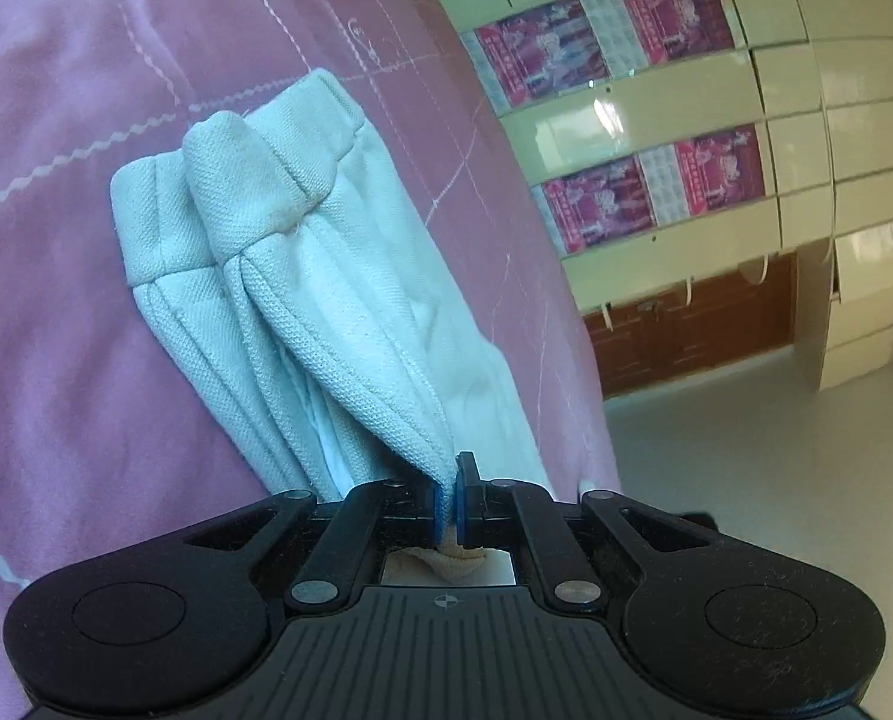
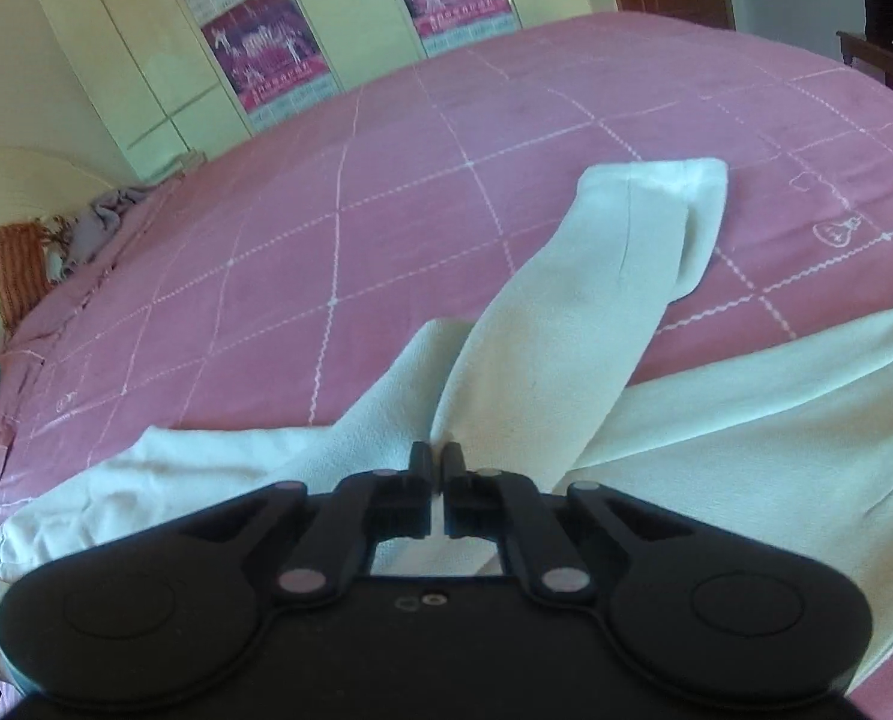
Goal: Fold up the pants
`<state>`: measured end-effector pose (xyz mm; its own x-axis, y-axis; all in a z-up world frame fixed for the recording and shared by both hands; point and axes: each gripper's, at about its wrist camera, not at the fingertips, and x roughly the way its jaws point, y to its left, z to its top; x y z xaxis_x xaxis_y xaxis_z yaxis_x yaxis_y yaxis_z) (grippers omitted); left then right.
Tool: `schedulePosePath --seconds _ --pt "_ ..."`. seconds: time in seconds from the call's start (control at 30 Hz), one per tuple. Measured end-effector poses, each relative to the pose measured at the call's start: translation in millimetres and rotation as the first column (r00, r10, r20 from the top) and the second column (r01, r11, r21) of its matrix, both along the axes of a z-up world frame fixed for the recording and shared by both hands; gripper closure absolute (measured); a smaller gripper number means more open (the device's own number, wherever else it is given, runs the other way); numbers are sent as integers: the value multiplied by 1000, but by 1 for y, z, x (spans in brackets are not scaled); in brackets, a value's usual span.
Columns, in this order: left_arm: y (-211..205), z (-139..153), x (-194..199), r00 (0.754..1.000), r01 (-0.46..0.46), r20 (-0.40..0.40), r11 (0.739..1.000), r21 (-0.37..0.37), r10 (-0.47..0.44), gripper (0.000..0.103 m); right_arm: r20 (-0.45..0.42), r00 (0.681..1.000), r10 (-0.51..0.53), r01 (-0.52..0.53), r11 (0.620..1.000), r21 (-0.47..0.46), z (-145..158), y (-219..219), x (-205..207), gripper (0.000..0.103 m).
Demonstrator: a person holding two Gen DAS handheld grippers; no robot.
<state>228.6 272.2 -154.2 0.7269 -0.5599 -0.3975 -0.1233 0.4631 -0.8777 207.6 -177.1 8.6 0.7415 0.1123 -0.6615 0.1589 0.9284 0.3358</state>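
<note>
Left wrist view has the left tool point(image 1: 448, 501) at 6 o'clock, its blue-padded fingers pressed together on a gathered edge of the pants point(image 1: 302, 264). A little bunch of the same cloth pokes out behind the pads. From the pinch the pale fabric fans away toward 11 o'clock, ending in ribbed, elastic-looking bands that lie doubled and bunched on the pink bedspread point(image 1: 56, 120). Cream wardrobe doors point(image 1: 656, 102) with magenta posters fill the side from 1 to 3 o'clock.

From the right wrist camera, the right tool point(image 2: 437, 459) also sits at 6 o'clock with its fingers closed, a fold of the pants point(image 2: 566, 312) caught between the tips. One leg runs up from the pinch toward 1 o'clock and ends in a cuff resting on the bedspread point(image 2: 386, 192); more cloth spreads out to 3 o'clock and to 8 o'clock, loose and rumpled. A heap of other textiles point(image 2: 68, 240) lies at the far bed edge near 9 o'clock.

My reading is that the fold is at its early stage: both tools have a grip, but the garment is still uneven, with legs lying at different angles rather than stacked. The next move probably calls for lifting both pinched points together, drawing the cloth taut so the creases fall out, then carrying one part over the other. Both pinches are narrow, so the weight of the hanging fabric could pull a corner free if the lift is quick.
</note>
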Motion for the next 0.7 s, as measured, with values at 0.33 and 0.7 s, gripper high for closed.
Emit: schedulePosePath --seconds 0.33,0.7 --pt "13 -4 -11 994 -51 -100 998 -36 47 91 -62 997 -56 61 994 85 -43 -31 -45 87" --pt "48 13 -29 977 -193 -80 979 58 198 34 -22 1000 11 -12 997 -72 -18 -22 -10 61"
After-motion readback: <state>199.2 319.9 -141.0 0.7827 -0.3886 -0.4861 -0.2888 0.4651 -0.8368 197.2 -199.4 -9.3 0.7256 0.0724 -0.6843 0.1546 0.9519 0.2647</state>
